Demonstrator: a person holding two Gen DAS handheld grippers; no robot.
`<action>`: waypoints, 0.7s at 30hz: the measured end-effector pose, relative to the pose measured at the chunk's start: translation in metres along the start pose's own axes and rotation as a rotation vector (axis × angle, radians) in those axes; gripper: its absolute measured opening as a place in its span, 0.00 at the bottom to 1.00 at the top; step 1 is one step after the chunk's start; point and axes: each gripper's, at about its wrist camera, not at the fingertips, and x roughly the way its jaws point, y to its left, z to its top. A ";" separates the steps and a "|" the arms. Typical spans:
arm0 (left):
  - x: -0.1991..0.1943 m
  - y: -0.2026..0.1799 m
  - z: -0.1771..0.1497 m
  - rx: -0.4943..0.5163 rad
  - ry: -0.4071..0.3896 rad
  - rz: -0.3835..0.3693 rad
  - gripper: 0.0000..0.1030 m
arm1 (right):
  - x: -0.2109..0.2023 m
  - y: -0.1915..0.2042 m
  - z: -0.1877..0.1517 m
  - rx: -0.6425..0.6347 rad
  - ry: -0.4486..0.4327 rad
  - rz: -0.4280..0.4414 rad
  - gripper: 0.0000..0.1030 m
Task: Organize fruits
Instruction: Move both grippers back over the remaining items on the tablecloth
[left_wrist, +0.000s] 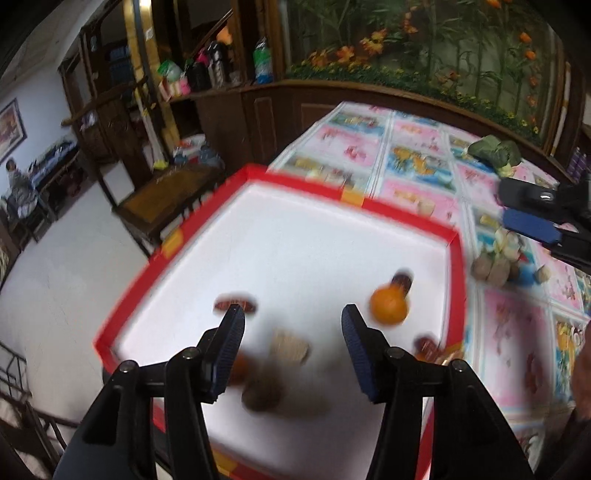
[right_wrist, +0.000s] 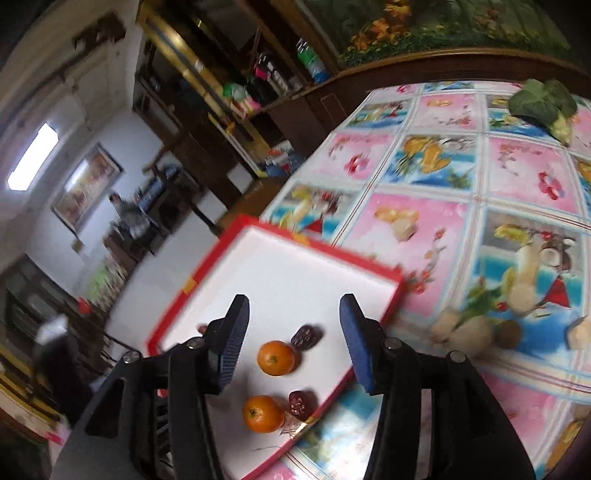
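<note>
The table (right_wrist: 461, 206), under a pink and blue fruit-print cloth, carries a red-rimmed white tray (right_wrist: 295, 273) at its near left corner. A leafy green vegetable (right_wrist: 543, 99) lies far beyond the tray; pale brown fruits (right_wrist: 465, 332) cluster just right of its rim. Inside the tray sit two oranges (right_wrist: 276, 357) (right_wrist: 263, 413), each with a dark red date (right_wrist: 306, 336) (right_wrist: 301, 403) touching its right side. The left gripper (left_wrist: 291, 314) and right gripper (right_wrist: 293, 301) both hover over the tray, fingers spread, holding nothing.
</note>
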 end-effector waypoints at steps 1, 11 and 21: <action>-0.001 -0.004 0.011 0.015 -0.018 0.001 0.53 | -0.014 -0.014 0.007 0.044 -0.022 0.010 0.51; 0.074 -0.082 0.105 0.132 0.082 -0.080 0.53 | -0.104 -0.141 -0.006 0.320 -0.129 -0.156 0.51; 0.156 -0.127 0.130 0.131 0.308 -0.103 0.53 | -0.102 -0.168 -0.007 0.451 -0.089 -0.164 0.51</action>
